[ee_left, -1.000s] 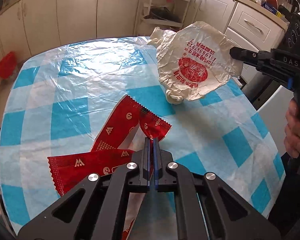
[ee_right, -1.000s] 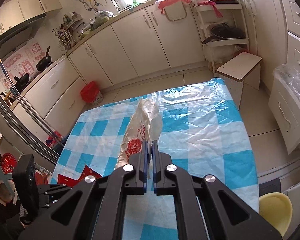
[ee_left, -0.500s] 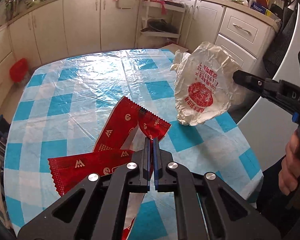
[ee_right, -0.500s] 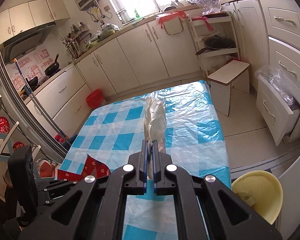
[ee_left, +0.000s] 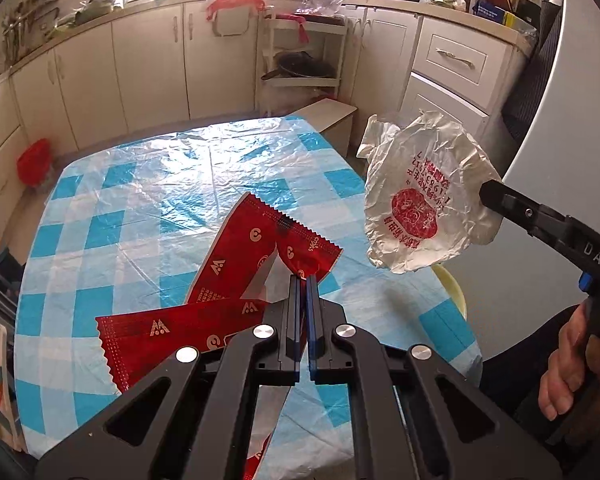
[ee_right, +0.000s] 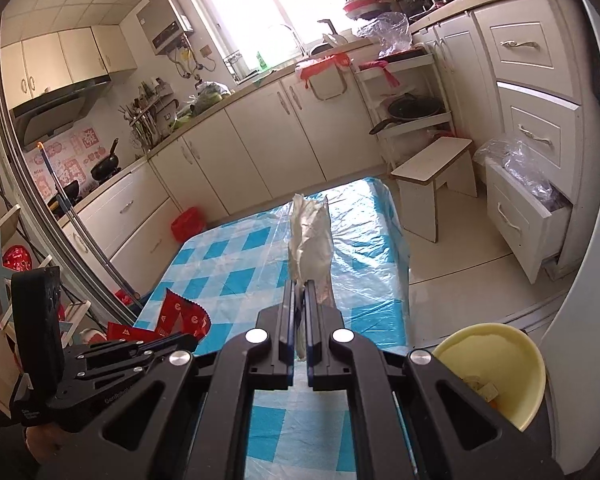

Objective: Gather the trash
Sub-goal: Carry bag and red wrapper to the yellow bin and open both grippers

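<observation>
My left gripper (ee_left: 303,280) is shut on red snack wrappers (ee_left: 236,256), which hang above the blue-and-white checked tablecloth (ee_left: 140,216). The same wrappers (ee_right: 180,316) show at the lower left of the right wrist view, with the left gripper (ee_right: 192,344) beside them. My right gripper (ee_right: 299,284) is shut on a crumpled white plastic bag with red print (ee_right: 310,240). In the left wrist view that bag (ee_left: 424,200) hangs past the table's right edge, pinched by the right gripper (ee_left: 485,190). A pale yellow bin (ee_right: 492,364) stands low at the right, with scraps inside.
White kitchen cabinets (ee_left: 148,64) line the far wall. A small wooden stool (ee_right: 436,176) stands beyond the table. An open drawer holding clear plastic (ee_right: 528,184) is at the right. A red bag (ee_left: 34,160) sits on the floor at the left. A hand (ee_left: 564,364) grips the right tool.
Both grippers have pulled back and risen with their loads. The white bag has moved from over the table to beyond its right edge, and the yellow bin has come into fuller view.
</observation>
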